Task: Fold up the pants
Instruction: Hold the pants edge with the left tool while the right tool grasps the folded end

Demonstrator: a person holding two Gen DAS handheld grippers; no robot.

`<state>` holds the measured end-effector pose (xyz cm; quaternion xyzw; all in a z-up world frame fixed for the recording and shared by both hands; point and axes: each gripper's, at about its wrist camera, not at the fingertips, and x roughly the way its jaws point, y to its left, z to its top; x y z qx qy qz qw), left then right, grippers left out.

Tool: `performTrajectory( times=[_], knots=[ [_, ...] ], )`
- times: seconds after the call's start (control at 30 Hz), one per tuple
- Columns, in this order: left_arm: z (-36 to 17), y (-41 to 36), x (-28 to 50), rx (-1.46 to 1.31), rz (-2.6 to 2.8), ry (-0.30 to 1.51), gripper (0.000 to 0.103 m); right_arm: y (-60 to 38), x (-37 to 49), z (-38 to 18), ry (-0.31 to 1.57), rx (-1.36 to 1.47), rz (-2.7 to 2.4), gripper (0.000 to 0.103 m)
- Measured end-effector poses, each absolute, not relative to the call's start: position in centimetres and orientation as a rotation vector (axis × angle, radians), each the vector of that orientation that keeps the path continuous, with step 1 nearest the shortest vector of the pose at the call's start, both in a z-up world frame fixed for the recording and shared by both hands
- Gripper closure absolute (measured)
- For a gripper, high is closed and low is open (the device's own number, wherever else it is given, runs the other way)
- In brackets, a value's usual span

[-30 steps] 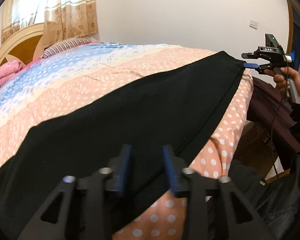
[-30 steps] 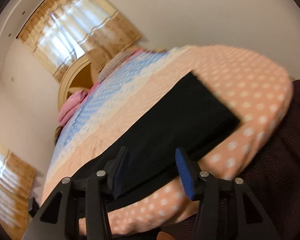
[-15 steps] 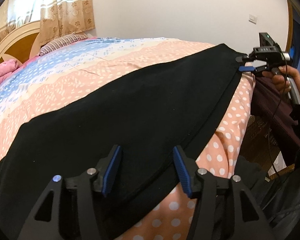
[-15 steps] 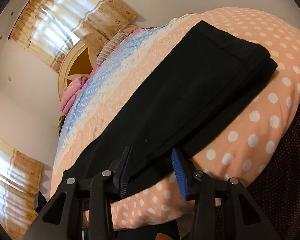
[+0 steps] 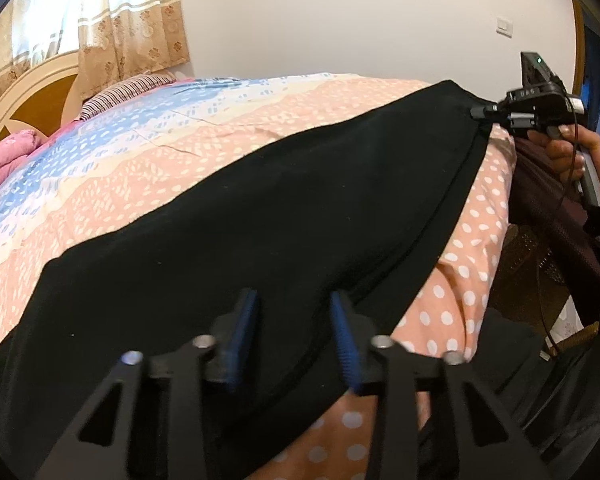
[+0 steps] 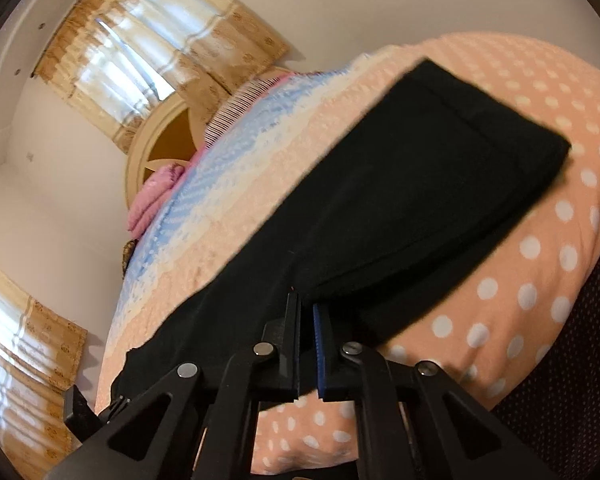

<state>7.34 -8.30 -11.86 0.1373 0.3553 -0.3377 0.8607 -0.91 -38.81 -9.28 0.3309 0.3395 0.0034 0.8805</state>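
Now, R fingers (image 6: 307, 312) pinching pants (image 6: 420, 184) edge, L fingers (image 5: 342, 320) apart

Black pants (image 5: 260, 216) – peach polka-dot bedspread (image 5: 476, 248)

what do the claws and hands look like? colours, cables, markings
Left claw: black triangular cut-out arms, silver screws, blue ribbed pads. Right claw: same build; white lettering, green light and a thin black cable on its body. Right hand bare, dark sleeve.

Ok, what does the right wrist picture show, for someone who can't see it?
The right gripper is shut on the near edge of black pants lying flat on a polka-dot bed cover. Behind are a wooden headboard and curtains.
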Motion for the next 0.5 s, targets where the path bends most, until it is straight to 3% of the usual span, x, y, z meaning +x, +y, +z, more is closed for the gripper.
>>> performTrajectory(
  times=[0.07,0.23,0.5],
  knots=[
    [-11.8,-8.5,7.4,0.300,-0.713,0.748,0.088,-38.8,-1.1,-8.6,0.688,0.677,0.012,0.100],
    [-11.5,-8.2,7.5,0.269,-0.723,0.753,0.096,-38.8,-1.4,-7.5,0.667,0.669,0.020,0.100],
    [-10.9,-7.8,6.8,0.216,-0.784,0.782,0.097,-39.0,-2.3,-5.9,0.653,0.637,0.033,0.101]
  ],
)
